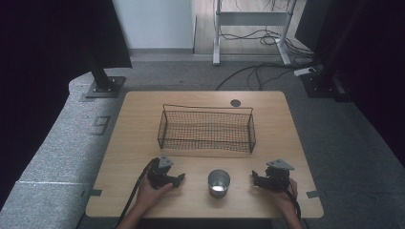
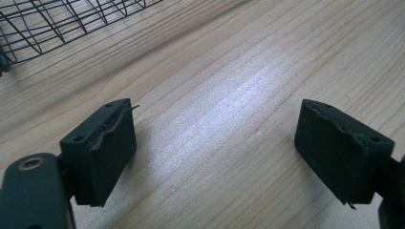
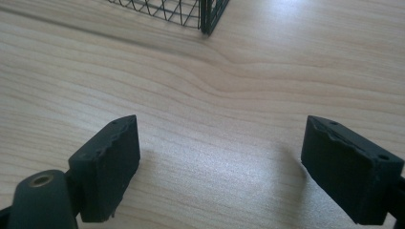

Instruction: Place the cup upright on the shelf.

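Nearest the table's (image 1: 143,143) front edge stands a small metal cup (image 1: 218,182), upright, between the two grippers and touched by neither. Left gripper (image 1: 180,178) and right gripper (image 1: 254,177) both rest low on the wood, jaws spread wide with nothing between them. Behind the cup sits a wire basket (image 1: 207,129).

wooden table (image 1: 143,119), wire basket (image 1: 206,130), metal cup (image 1: 218,182)

table (image 2: 229,95): pale wood grain, smooth, soft sheen between the jaws | basket (image 1: 206,129): thin black wire mesh, beyond the jaws | cup (image 1: 218,182): shiny bare metal | gripper pads (image 3: 114,162): matt black, edges rough and chipped
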The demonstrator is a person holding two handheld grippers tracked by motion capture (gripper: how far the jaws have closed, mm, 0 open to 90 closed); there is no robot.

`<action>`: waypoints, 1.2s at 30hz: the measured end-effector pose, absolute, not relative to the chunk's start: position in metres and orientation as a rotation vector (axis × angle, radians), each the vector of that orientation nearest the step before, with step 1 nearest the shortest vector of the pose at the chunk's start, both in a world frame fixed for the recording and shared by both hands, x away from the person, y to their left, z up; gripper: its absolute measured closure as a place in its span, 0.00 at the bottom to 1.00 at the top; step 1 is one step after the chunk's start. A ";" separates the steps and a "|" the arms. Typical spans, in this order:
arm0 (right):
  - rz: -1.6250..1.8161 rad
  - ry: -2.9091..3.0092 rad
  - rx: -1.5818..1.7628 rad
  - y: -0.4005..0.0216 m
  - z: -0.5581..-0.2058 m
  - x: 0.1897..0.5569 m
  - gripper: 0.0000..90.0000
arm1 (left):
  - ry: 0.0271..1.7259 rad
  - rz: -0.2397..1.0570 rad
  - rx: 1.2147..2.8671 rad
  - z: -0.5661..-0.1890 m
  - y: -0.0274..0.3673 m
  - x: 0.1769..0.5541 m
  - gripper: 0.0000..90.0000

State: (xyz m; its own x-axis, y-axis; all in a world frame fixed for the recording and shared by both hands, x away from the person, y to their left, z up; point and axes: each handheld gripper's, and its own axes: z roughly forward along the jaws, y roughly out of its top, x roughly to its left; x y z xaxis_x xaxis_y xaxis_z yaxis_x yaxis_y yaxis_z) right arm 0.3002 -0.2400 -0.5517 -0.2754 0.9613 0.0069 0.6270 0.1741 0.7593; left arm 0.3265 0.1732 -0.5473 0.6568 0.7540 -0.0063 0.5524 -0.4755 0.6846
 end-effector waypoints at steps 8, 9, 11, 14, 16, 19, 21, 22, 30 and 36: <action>1.033 1.929 1.470 -0.243 -0.539 0.291 0.16 | 1.007 0.391 2.205 -0.547 0.173 0.327 0.15; 1.049 1.925 1.468 -0.244 -0.537 0.290 0.16 | 1.007 0.391 2.205 -0.547 0.173 0.327 0.15; 1.060 1.919 1.457 -0.243 -0.534 0.287 0.16 | 1.007 0.391 2.205 -0.547 0.173 0.327 0.15; 1.095 1.916 1.445 -0.242 -0.529 0.283 0.16 | 1.007 0.391 2.205 -0.547 0.173 0.327 0.15; 1.114 1.918 1.431 -0.240 -0.526 0.280 0.16 | 1.007 0.391 2.205 -0.547 0.173 0.327 0.15; 1.142 1.918 1.405 -0.238 -0.520 0.276 0.16 | 1.007 0.392 2.205 -0.547 0.173 0.327 0.15; 1.161 1.914 1.397 -0.236 -0.516 0.274 0.16 | 1.007 0.391 2.205 -0.547 0.173 0.327 0.15; 1.161 1.914 1.397 -0.236 -0.516 0.274 0.16 | 1.007 0.391 2.205 -0.547 0.173 0.327 0.15; 1.243 1.927 1.347 -0.228 -0.502 0.264 0.16 | 1.007 0.391 2.205 -0.547 0.173 0.326 0.15; 1.285 1.937 1.297 -0.219 -0.493 0.257 0.17 | 1.007 0.392 2.205 -0.547 0.173 0.326 0.15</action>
